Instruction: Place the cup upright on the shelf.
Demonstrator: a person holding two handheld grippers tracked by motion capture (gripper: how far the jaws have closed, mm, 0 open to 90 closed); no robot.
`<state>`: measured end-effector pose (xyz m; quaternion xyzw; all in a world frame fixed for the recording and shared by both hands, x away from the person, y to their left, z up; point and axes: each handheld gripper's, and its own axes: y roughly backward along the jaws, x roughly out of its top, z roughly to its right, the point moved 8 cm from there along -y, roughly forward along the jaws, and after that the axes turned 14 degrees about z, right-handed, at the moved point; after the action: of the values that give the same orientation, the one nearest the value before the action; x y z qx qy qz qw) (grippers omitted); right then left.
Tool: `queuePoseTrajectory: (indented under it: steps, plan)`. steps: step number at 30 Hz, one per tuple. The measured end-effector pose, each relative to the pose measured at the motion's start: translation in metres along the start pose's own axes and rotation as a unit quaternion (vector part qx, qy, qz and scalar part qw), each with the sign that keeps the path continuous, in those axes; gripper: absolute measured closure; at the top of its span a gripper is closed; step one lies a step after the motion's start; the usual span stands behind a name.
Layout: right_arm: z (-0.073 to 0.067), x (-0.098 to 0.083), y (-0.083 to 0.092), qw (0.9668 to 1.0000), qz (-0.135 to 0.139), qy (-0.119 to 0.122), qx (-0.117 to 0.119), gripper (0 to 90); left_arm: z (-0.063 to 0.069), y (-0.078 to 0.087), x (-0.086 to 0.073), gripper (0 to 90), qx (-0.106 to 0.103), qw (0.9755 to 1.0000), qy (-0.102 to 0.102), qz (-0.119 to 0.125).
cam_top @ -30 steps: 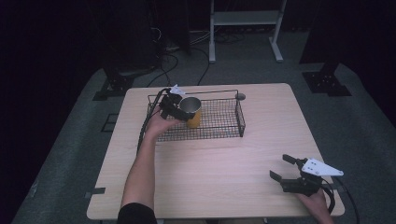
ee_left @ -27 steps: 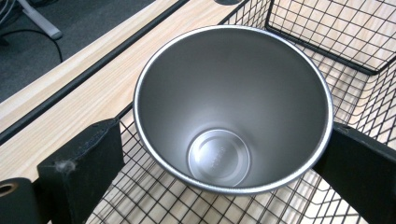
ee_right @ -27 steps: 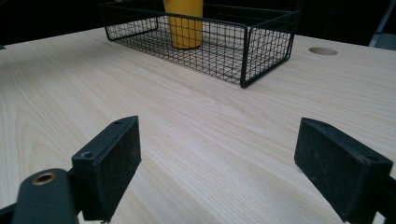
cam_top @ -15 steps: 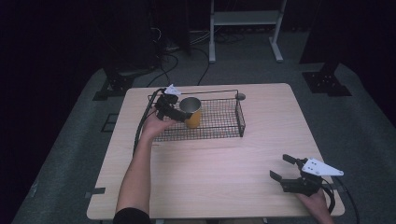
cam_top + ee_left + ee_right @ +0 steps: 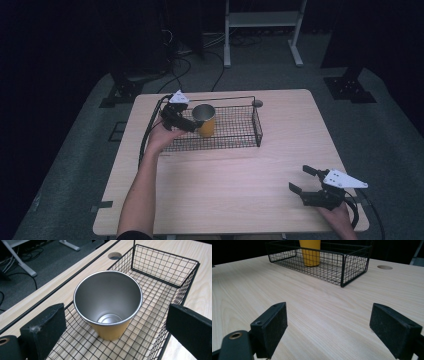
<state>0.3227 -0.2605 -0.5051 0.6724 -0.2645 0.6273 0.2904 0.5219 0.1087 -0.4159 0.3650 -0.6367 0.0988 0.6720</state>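
— Where is the cup right now?

— The yellow metal cup (image 5: pixel 108 306) stands upright in the wire basket (image 5: pixel 175 277), near its left end, on the table (image 5: pixel 225 175). My left hand-held gripper (image 5: pixel 112 325) hangs just above and behind it, jaws spread wide on either side, gripping nothing.

— So which step is this?

— I judge it the moment around a release or a grasp; the jaws touch nothing. Next I either close on the rim or lift clear without knocking it.

— And the other hand?

— My right hand-held gripper (image 5: pixel 337 327) rests low over the table's near right corner, jaws wide apart, empty.
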Motion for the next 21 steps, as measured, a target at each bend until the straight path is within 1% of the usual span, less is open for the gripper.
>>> queuePoseTrajectory:
  steps: [3,5,6,8,9,10,12,13,15,18,21]
  plan:
    - [0.000,0.000,0.000,1.0000,-0.001,0.000,0.000,13.6,0.002,0.002,-0.001,2.1,-0.010,0.9999,0.011,-0.006]
    - [0.000,0.000,0.000,1.0000,-0.001,0.001,-0.001,13.6,0.003,0.003,-0.002,2.2,-0.009,0.9999,0.008,-0.005]
    - [0.000,0.000,0.000,1.0000,-0.001,0.001,-0.001,13.6,0.005,0.006,-0.002,2.1,-0.004,1.0000,0.001,0.006]
    - [0.000,0.000,0.000,1.0000,-0.001,0.001,-0.001,13.6,0.006,0.006,-0.003,2.1,-0.004,0.9999,0.003,0.009]
    - [0.000,0.000,0.000,1.0000,-0.001,0.001,0.000,13.6,0.008,0.008,-0.005,2.1,-0.006,0.9999,0.007,0.010]
    - [0.000,0.000,0.000,1.0000,-0.001,0.001,0.000,13.6,0.009,0.008,-0.006,2.1,-0.011,0.9999,0.012,0.005]
    - [0.000,0.000,0.000,1.0000,-0.001,0.002,0.000,13.6,0.010,0.009,-0.007,2.1,-0.016,0.9997,0.017,0.000]
    - [0.000,0.000,0.000,1.0000,-0.001,0.002,0.000,13.6,0.011,0.010,-0.007,2.1,-0.013,0.9998,0.016,0.005]
    - [0.000,0.000,0.000,1.0000,-0.001,0.002,0.000,13.6,0.011,0.013,-0.006,2.1,-0.001,0.9998,0.003,0.018]
    - [0.000,0.000,0.000,1.0000,-0.002,0.002,0.000,13.6,0.011,0.015,-0.005,2.1,-0.002,0.9998,0.008,0.020]
    - [0.000,0.000,0.000,1.0000,-0.001,0.002,0.000,13.6,0.011,0.017,-0.005,2.1,-0.003,0.9998,0.007,0.021]
